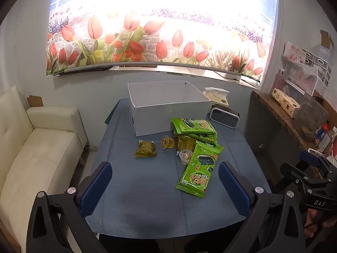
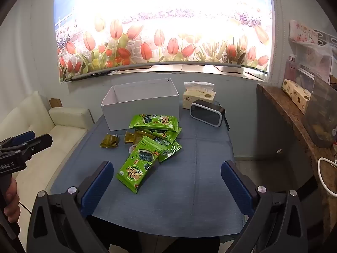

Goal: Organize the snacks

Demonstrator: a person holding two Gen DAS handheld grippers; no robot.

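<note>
Several green seaweed snack packs lie in a loose pile on the blue tablecloth. Beside them sit a yellow-green wrapped snack, an amber jelly cup and a clear jelly cup. An empty white box stands behind the pile. My left gripper hovers open over the table's near part, short of the snacks. My right gripper is also open, with the nearest green pack just ahead of its left finger. Neither holds anything.
A tissue pack and a black-and-white clock stand right of the box. A cream sofa runs along the left. A cluttered brown shelf lines the right wall. The table has bare cloth near me.
</note>
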